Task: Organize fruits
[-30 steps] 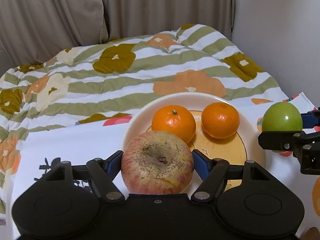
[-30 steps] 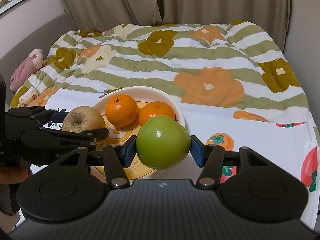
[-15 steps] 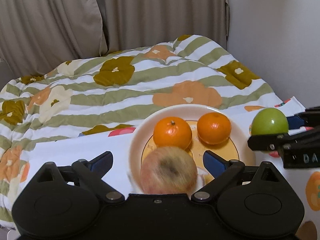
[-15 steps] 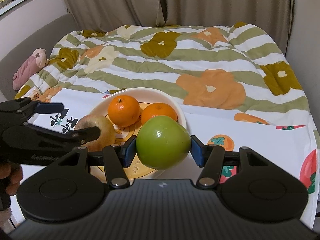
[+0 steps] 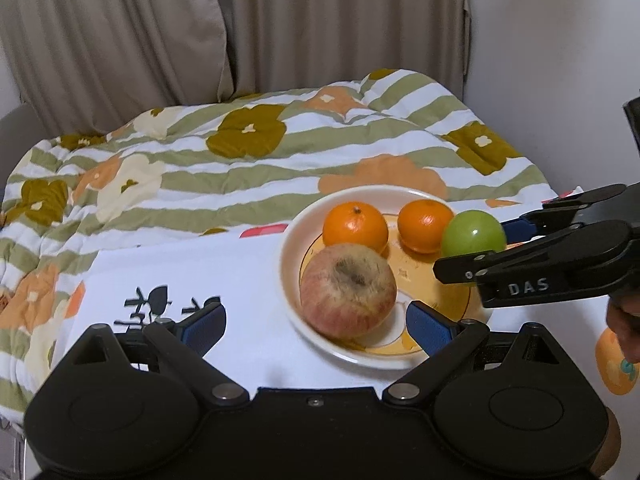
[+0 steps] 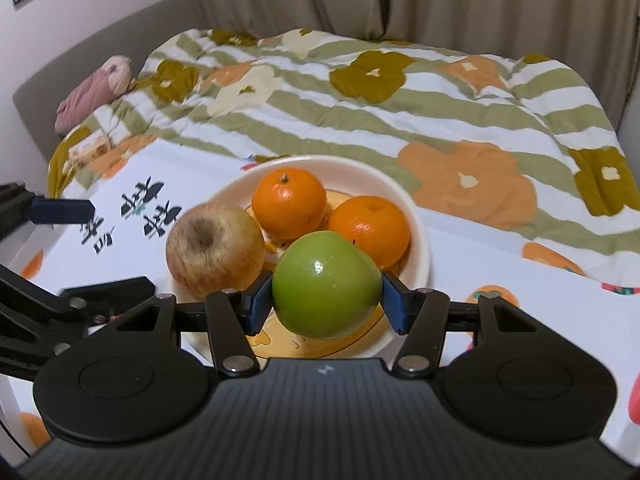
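A cream plate (image 5: 294, 248) (image 6: 420, 240) holds two oranges (image 5: 355, 226) (image 5: 425, 225) at its far side and a reddish apple (image 5: 348, 291) (image 6: 215, 249) at its near left. My left gripper (image 5: 316, 326) is open and empty, just in front of the plate, with the apple a little beyond its blue pads. My right gripper (image 6: 327, 306) is shut on a green apple (image 6: 326, 284) (image 5: 473, 239) and holds it above the plate's near right part.
The plate stands on a white printed cloth (image 5: 240, 280) on a bed. A striped floral quilt (image 5: 240, 152) lies behind it. Curtains hang at the back and a wall rises on the right. A pink soft toy (image 6: 92, 92) lies far left.
My left gripper opened, set the reddish apple on the plate and drew back to the left. My right gripper carried the green apple over the plate.
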